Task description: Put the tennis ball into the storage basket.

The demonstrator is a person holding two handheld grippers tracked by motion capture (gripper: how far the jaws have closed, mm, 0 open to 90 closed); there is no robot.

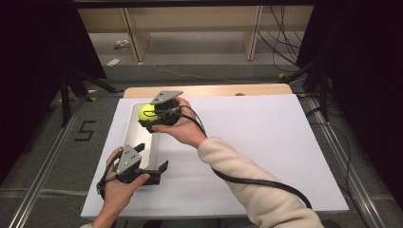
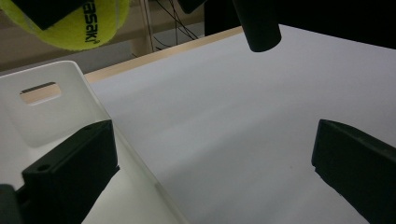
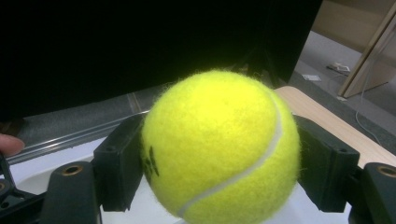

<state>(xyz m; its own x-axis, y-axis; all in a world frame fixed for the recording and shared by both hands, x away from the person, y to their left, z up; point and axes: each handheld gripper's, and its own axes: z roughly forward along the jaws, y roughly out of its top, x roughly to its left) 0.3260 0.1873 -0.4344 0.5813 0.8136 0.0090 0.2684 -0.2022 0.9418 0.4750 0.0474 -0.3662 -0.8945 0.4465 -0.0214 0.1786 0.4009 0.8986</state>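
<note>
tennis ball [image 3: 219,147] clamped in right gripper [image 1: 153,116] above tray [image 1: 129,133].

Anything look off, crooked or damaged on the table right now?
Nothing stands out. The right gripper holds the ball squarely above the white bin, which lies straight on the white board. The left gripper is open beside it.

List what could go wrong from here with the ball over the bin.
1. The right gripper clamps the tennis ball only at its sides; the round, fuzzy ball might slip out early.
2. It hangs above the far end of the white bin; released from there, it may bounce out or clip the rim.
3. The left gripper, open, sits at the bin's near end, so a rolling ball could strike it.
</note>
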